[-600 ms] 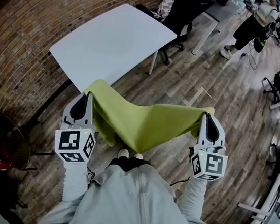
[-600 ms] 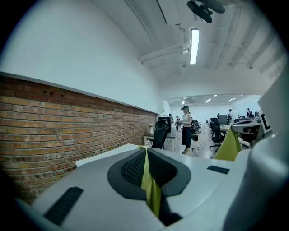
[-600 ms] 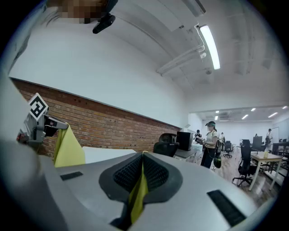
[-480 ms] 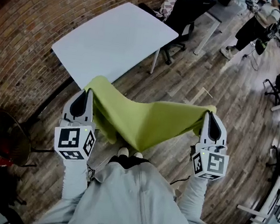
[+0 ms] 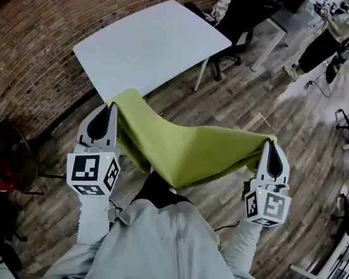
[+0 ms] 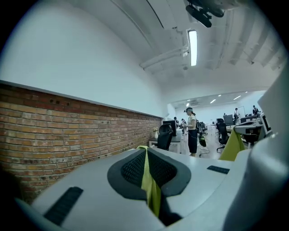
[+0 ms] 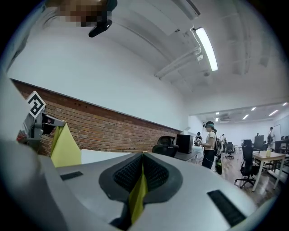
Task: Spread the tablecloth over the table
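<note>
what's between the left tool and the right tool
Head view: the green tablecloth hangs slack between the left tool and right tool, each shut on it.

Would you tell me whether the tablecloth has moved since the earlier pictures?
No, not noticeably: the tablecloth still overlaps the near corner of the white table; only the whole view shifted.

Between left gripper (image 5: 106, 110) and right gripper (image 5: 271, 147) hangs the tablecloth (image 5: 185, 153), table (image 5: 149, 43) beyond.
</note>
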